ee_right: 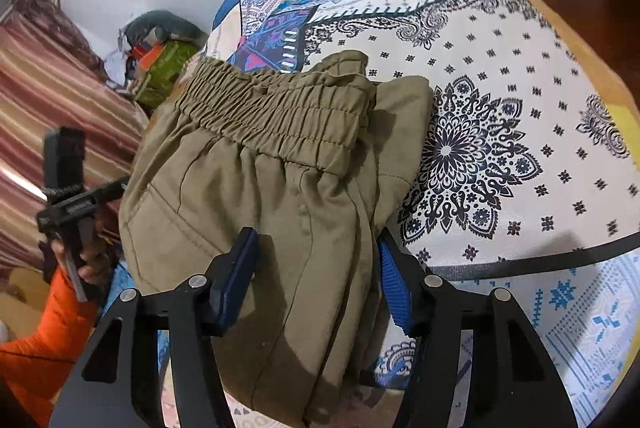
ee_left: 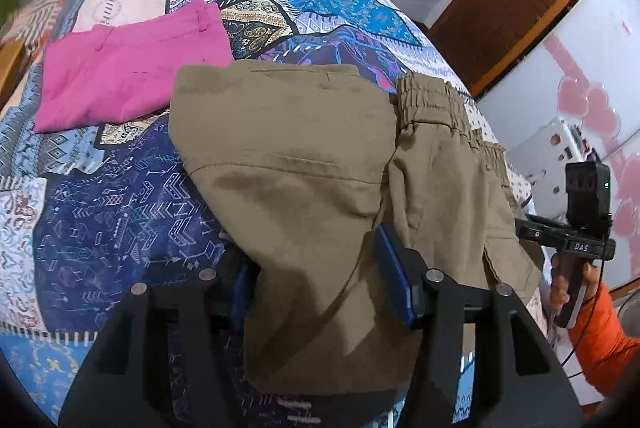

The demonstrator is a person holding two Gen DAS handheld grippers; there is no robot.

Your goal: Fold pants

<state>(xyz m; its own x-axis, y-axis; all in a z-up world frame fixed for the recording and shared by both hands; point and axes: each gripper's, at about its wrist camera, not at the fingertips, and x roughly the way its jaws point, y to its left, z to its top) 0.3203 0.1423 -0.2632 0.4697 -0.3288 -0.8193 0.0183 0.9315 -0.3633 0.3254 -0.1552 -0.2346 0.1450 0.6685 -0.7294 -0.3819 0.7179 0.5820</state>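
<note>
The khaki pants (ee_left: pixel 288 156) lie on the patterned bedspread (ee_left: pixel 120 196), already doubled over, with the gathered elastic waistband (ee_right: pixel 276 112) at one end and a smooth folded panel at the other. Each end's near edge runs in between the fingers of one tool: the left gripper (ee_left: pixel 320 280) has the folded panel between its blue pads, and the right gripper (ee_right: pixel 316 280) has the waistband half, just below the elastic. The cloth fills both gaps, yet the pads stand fairly wide, so whether either tool is clamping or merely straddling the fabric cannot be told. Holding both ends at once probably keeps the layers square, so one half can be brought over the other without slipping. There is one pair of khaki pants in work and one pink garment (ee_left: pixel 132 64), apparently folded already, lying apart toward the far side of the bed. Two grippers are present, each with two fingers.
</note>
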